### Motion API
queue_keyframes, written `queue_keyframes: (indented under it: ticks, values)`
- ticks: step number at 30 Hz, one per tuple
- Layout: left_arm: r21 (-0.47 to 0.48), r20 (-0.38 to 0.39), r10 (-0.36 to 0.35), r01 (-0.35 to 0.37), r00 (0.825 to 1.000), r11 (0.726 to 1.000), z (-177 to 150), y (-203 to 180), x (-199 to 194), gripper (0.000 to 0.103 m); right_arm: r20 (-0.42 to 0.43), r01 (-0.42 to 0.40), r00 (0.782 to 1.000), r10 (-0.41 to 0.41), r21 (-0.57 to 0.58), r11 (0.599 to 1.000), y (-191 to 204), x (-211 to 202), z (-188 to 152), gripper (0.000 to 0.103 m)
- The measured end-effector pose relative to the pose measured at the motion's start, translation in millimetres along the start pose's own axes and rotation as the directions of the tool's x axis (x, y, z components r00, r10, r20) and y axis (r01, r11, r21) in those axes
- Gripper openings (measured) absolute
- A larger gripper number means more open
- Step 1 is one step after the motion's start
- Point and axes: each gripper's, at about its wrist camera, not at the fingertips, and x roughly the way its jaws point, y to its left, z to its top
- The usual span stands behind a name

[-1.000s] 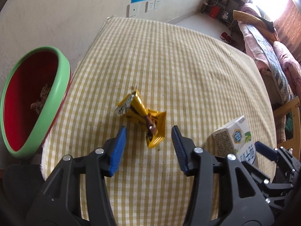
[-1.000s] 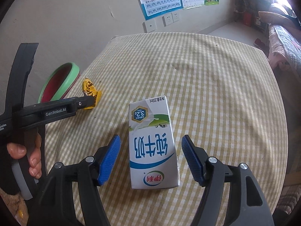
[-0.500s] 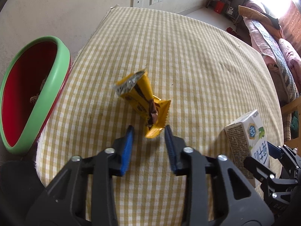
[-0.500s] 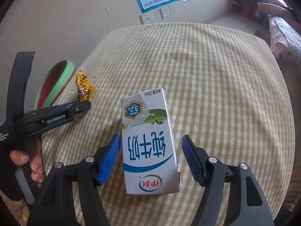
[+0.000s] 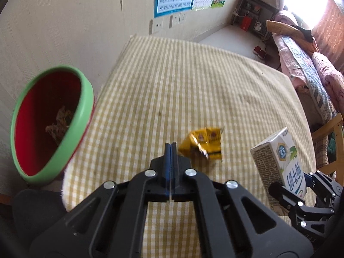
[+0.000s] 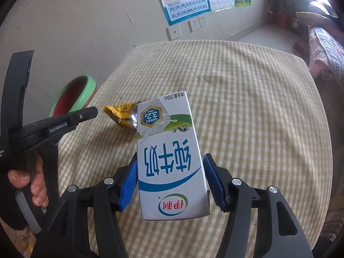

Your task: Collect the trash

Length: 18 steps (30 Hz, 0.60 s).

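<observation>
A crumpled yellow snack wrapper (image 5: pixel 202 145) lies on the checked tablecloth (image 5: pixel 193 86), just right of my left gripper (image 5: pixel 171 146). That gripper is shut, pads together, with nothing between them. The right wrist view shows a small gap between the left gripper (image 6: pixel 94 110) and the wrapper (image 6: pixel 120 116). A white, blue and green milk carton (image 6: pixel 167 133) sits between the blue pads of my right gripper (image 6: pixel 171 161). Its jaws are closing and both pads press the carton's sides. From the left wrist view the carton (image 5: pixel 277 157) is tilted up off the cloth.
A red basin with a green rim (image 5: pixel 83 107) stands off the table's left edge, brown scraps (image 5: pixel 60 122) inside. A sofa with pink quilts (image 5: pixel 311 68) and a wooden chair (image 5: pixel 335 150) are to the right. A person's hand (image 6: pixel 32 182) grips the left handle.
The left jaws have closed fully and the gripper has risen. The wrapper, between them before, now lies beside the tips. The right jaws have closed onto the carton, which has tipped up.
</observation>
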Motion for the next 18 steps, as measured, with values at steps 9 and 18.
queue_keyframes:
  ticks: [9,18]
  values:
    - [-0.017,-0.016,-0.031,0.03,0.999,0.999,-4.4,3.6,0.6,0.034,0.037,-0.009,0.999,0.008,0.026,1.0,4.4,-18.1,-1.1,0.057]
    - [-0.018,-0.024,-0.017,0.017,1.0,1.0,15.7,-9.1,36.3,0.055,0.047,0.003,0.999,-0.007,0.082,0.997,-11.3,-30.4,-14.4,0.057]
